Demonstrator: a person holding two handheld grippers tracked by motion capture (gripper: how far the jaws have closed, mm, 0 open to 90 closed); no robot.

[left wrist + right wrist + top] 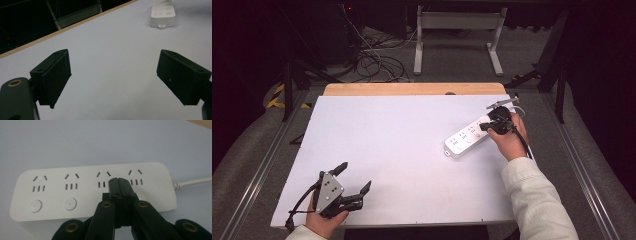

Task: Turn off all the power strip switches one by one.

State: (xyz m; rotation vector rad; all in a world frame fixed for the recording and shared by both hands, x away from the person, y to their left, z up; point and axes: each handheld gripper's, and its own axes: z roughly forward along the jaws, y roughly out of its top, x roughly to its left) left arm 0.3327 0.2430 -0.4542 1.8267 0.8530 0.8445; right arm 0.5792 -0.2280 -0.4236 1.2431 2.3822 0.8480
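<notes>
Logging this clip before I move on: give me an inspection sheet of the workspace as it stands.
Surface: white table top with a wooden far edge, bare apart from one item.
Job's things: white power strip, four socket groups, lying flat at the right.
Clutter: nothing seen.
Grippers: left gripper open, near the front left corner; right gripper shut, tips over the strip near its third socket group; contact unclear.
Cables: strip's white cord leads off its end; dark cables on the floor beyond.
Surroundings: white frame legs, dark room.

Left gripper (113,77) fingers (53,77) spread, white table (112,50), power strip (163,12) beyond
</notes>
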